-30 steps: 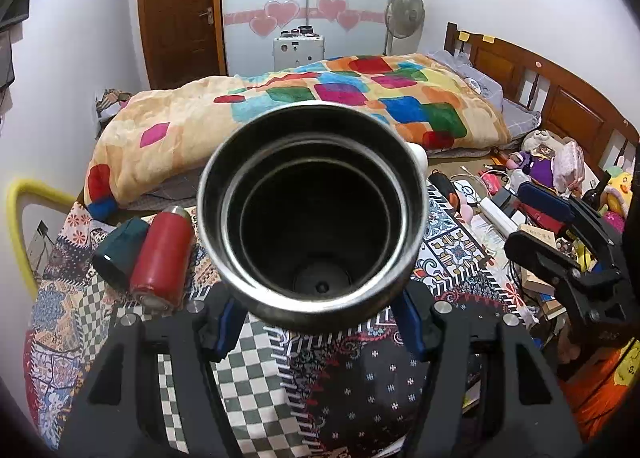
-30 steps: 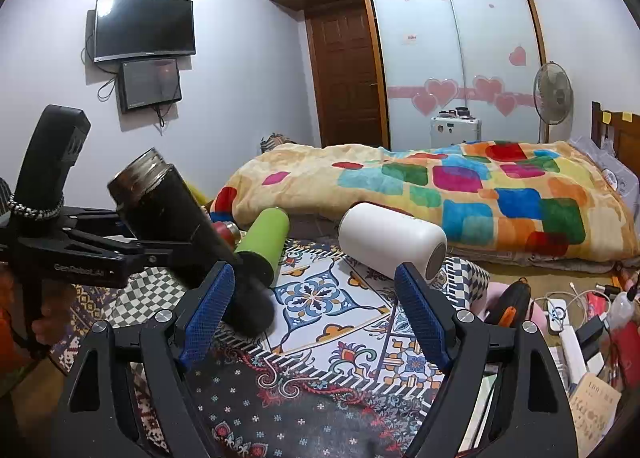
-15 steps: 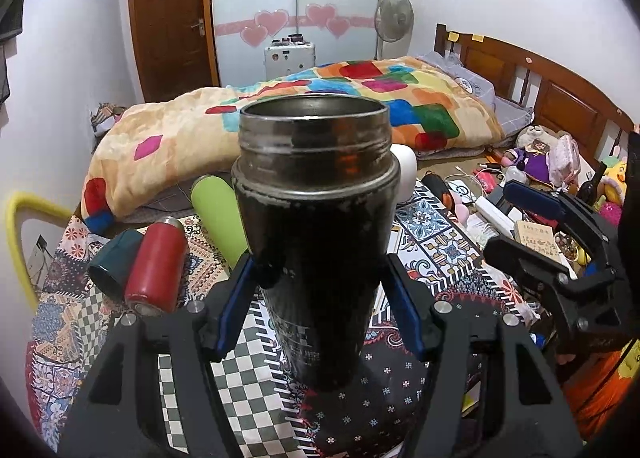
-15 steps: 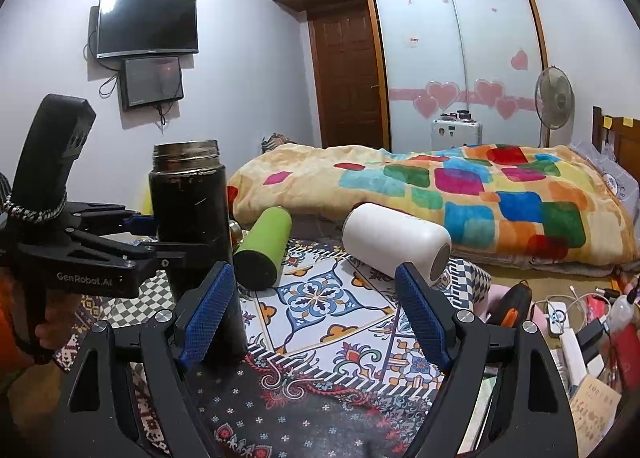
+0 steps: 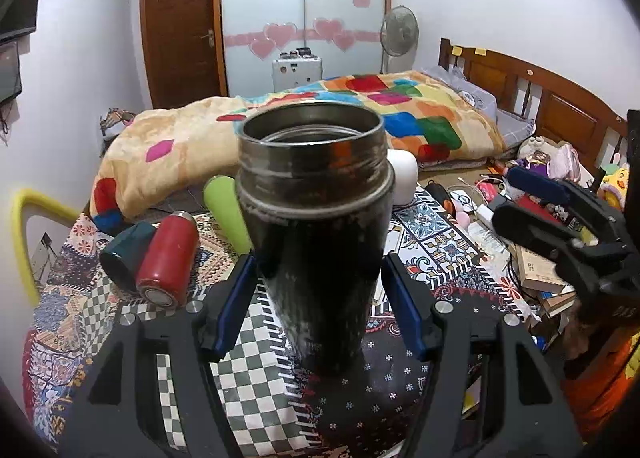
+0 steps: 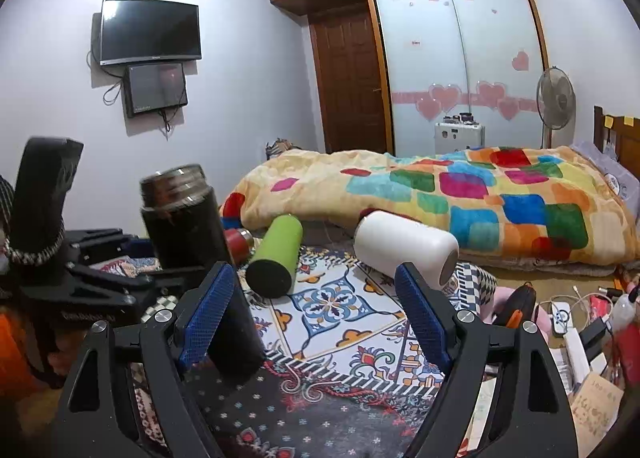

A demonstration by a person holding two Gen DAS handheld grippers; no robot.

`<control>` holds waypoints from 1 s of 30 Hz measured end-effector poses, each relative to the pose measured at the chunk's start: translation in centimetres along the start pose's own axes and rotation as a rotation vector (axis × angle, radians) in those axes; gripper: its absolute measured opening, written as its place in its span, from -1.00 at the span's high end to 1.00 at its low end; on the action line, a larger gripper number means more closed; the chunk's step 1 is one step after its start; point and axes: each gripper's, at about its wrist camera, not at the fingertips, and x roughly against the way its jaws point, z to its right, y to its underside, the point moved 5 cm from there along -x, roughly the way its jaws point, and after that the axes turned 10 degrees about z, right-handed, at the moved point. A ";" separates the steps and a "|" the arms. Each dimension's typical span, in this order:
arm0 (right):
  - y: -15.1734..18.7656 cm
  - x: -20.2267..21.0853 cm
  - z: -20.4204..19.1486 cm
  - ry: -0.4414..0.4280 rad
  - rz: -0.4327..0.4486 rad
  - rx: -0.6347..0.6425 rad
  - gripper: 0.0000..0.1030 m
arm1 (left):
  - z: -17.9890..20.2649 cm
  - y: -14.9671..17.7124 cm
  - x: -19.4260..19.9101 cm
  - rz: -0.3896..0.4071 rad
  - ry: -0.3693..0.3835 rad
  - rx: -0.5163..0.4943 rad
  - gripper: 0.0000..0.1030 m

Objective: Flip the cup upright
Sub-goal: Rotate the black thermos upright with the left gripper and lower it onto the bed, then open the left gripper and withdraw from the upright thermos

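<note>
The black cup (image 5: 320, 242) stands mouth-up at the frame's centre on the patterned cloth (image 5: 256, 378), leaning slightly; the left gripper (image 5: 320, 298) has its blue pads (image 5: 232, 298) spread just clear of the cup's sides; the right gripper (image 6: 316, 322) hangs wide open at lower centre, holding nothing; green bottle (image 6: 276, 254) and white bottle (image 6: 404, 244) lie beyond it.

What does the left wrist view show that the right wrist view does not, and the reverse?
Left wrist only: the black cup's open mouth from above, a teal cup beside the red one, and the right gripper.

Right wrist only: the wall TV, and the left gripper's body from the side.

Both: the black cup standing on the patterned cloth, the green cup, white cup and red cup lying down, and the quilt.
</note>
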 end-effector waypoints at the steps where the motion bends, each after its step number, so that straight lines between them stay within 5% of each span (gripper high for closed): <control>1: -0.2 0.3 -0.2 0.001 0.006 0.003 -0.57 | -0.1 0.0 0.4 0.009 -0.004 0.001 -0.25; 18: -5.1 9.7 -7.1 0.040 0.225 0.054 -0.65 | -0.6 -2.5 14.1 0.345 -0.136 0.073 -0.34; 30: -5.2 13.5 -9.4 0.102 0.309 0.033 -1.00 | 0.4 -1.9 20.7 0.504 -0.221 0.073 -0.80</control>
